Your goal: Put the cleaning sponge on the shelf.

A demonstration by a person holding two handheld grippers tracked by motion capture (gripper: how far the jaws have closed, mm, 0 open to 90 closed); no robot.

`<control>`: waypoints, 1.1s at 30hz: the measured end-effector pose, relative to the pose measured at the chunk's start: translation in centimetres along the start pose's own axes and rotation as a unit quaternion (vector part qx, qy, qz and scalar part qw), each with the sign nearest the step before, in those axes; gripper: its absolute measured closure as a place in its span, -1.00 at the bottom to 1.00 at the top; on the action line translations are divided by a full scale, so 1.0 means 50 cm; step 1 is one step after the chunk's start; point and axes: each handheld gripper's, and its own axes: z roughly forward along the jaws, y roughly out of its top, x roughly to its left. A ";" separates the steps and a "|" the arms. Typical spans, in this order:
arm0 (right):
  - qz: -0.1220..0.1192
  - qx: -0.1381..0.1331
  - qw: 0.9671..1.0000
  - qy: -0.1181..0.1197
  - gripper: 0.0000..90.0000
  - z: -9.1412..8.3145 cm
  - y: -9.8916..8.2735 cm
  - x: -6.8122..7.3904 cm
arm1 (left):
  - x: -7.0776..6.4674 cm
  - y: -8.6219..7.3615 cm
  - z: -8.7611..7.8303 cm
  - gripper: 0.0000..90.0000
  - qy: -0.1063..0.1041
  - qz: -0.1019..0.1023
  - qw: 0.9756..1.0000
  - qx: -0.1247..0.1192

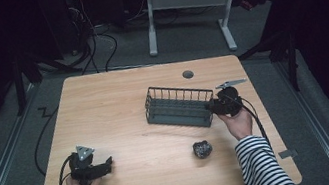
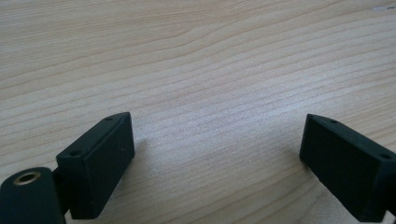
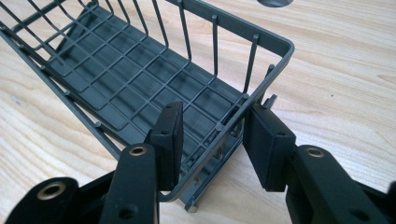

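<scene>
- The light wooden rectangular table point(image 1: 120, 110) takes up the centre of the high view; bare grain is seen under the left jaws in the left gripper view.
- The dark grey wire basket with a grid floor point(image 1: 178, 106) stands right of centre in the high view. In the right gripper view it runs from the upper left to the lower middle point(image 3: 140, 79), and it is seen to be empty.
- The right gripper point(image 1: 216, 105) is found at the basket's right end in the high view. In the right gripper view point(image 3: 212, 140) one jaw is seen inside the end wall and the other outside, clamped across the wall and corner rim.
- The left gripper point(image 1: 108, 161) rests at the lower left of the high view. Its jaws are seen spread wide with nothing between them point(image 2: 215, 149).
- A small black crumpled lump point(image 1: 202, 149) lies below the basket, well apart from it.
- Judgement: the step in hand is taken to be moving the basket by its end. The grip should be kept firm and the basket kept level, since a hold on one end invites tilting or swinging.
- The jaw placement on the wire is settled by the right gripper view; the lump and both hands are given by the high view.
</scene>
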 end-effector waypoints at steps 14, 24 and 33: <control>0.003 -0.008 1.000 -0.008 -0.01 -0.009 -0.001 0.003 | 0.000 0.000 0.000 -0.76 0.001 -0.001 1.000 -0.001; 0.015 -0.049 0.999 -0.002 -0.14 -0.056 0.001 -0.003 | 0.000 0.000 0.000 -0.75 0.000 0.000 1.000 -0.001; 0.024 -0.073 0.997 -0.001 -0.16 -0.099 -0.036 -0.010 | 0.000 0.000 0.000 -0.75 0.001 -0.001 1.000 -0.001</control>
